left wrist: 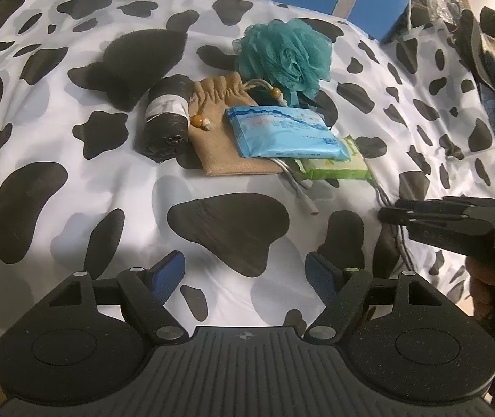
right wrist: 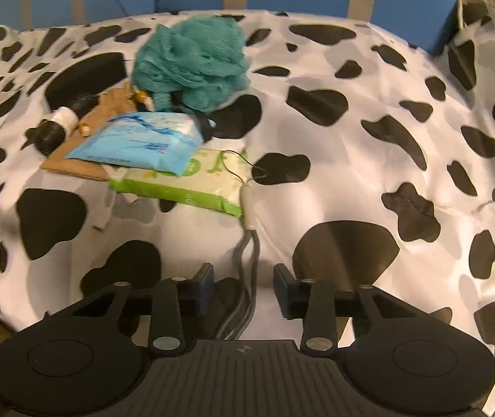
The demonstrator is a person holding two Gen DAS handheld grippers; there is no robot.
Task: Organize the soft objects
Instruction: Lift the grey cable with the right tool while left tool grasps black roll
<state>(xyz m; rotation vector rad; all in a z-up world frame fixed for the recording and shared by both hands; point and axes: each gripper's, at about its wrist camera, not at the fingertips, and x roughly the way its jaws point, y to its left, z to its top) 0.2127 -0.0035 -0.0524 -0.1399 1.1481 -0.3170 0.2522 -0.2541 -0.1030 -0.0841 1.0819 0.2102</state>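
Cow-print bed cover (left wrist: 73, 160): left tool (left wrist: 245, 271) wide open, empty. Right tool (right wrist: 244, 283) part-open astride grey cable (right wrist: 247, 250), pads clear.

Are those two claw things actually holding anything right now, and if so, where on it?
The left gripper is open and empty. The right gripper straddles the grey cable near its plug end, but its pads stand clear of it: nothing held.

Print runs across the blue tissue pack (left wrist: 284, 131) and green letters mark the green wipes pack (right wrist: 192, 180), none sharp enough to read.
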